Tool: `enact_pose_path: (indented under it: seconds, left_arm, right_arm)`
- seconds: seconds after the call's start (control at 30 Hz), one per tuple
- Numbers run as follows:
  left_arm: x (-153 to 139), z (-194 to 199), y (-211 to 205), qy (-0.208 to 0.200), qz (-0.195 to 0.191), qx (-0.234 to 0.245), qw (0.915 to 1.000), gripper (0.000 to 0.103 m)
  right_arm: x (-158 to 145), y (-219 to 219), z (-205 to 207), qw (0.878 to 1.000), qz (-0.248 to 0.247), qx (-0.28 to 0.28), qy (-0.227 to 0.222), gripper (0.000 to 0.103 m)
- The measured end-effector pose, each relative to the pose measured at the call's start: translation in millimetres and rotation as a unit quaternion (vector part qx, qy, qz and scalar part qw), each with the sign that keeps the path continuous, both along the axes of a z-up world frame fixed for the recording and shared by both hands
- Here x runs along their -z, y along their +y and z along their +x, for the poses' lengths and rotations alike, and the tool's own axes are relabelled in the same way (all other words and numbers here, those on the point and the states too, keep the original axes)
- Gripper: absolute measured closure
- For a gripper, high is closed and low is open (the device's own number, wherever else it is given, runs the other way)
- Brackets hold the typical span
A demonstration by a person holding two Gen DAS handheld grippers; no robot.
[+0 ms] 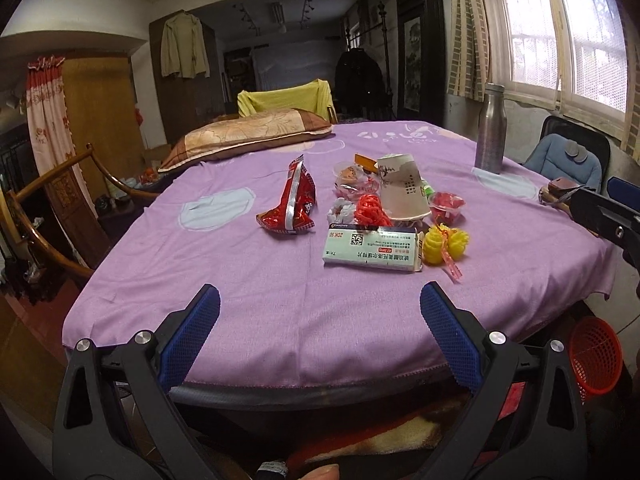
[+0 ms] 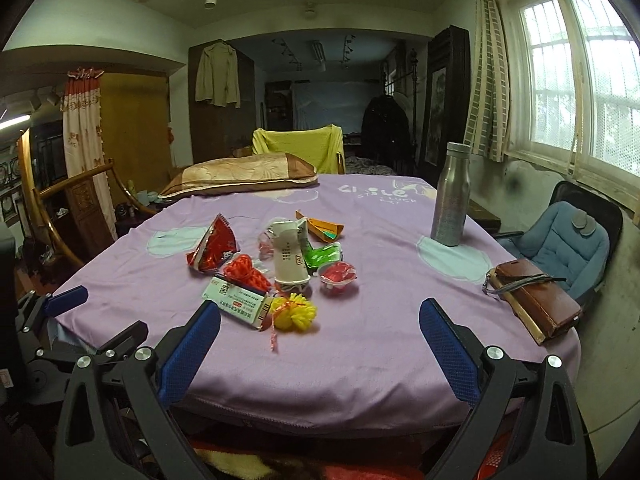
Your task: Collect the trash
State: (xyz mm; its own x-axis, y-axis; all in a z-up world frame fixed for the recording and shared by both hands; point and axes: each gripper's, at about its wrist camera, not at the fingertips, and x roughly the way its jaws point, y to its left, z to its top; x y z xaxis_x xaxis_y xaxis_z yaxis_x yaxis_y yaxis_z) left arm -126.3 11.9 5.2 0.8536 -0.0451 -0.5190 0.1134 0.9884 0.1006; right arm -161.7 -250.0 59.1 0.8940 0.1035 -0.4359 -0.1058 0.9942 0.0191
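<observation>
**Now: trash heaped mid-table, both tongs hanging wide at the near edge**

Broadly, a table (image 1: pixel 280 320) draped in a lilac cloth is filling both views, sitting in a dim room with a curtained window (image 2: pixel 580 80) letting in light on the right. A pillow (image 1: pixel 248 136) is lying at the far left corner, a steel bottle (image 2: pixel 450 196) is standing upright toward the far right edge, and a brown wallet (image 2: pixel 534 300) is resting at the right edge. A red basket (image 1: pixel 596 356) is sitting low, below the table's near right corner.

The trash is lying clustered around the middle of the table: a red snack wrapper (image 1: pixel 292 204) standing crumpled on the left of the heap, a white medicine box (image 1: pixel 372 250) lying flat nearest the near edge, a yellow ornament (image 1: pixel 446 242) touching the box's right end, a paper cup (image 1: pixel 402 186) tipped over behind them, and a small clear cup with red contents (image 2: pixel 338 274) just right of it.

The left tongs (image 1: pixel 320 332) are hovering over the near edge with fingers spread wide, holding nothing; the heap is lying ahead of them, slightly right, well apart. The right tongs (image 2: pixel 320 344) are likewise gaping wide and empty at the near edge, with the box and ornament lying ahead near the left finger.
</observation>
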Motion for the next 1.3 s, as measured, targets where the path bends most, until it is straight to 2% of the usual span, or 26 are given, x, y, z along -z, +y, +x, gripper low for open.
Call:
enact_pose_path:
  seconds: [1.3]
  left_arm:
    - [4.0,2.9,2.2,-0.002,-0.002,-0.008,1.0,0.007]
  right_arm:
    - [6.8,6.0,-2.6,1.0,0.008,-0.023,0.013,0.006]
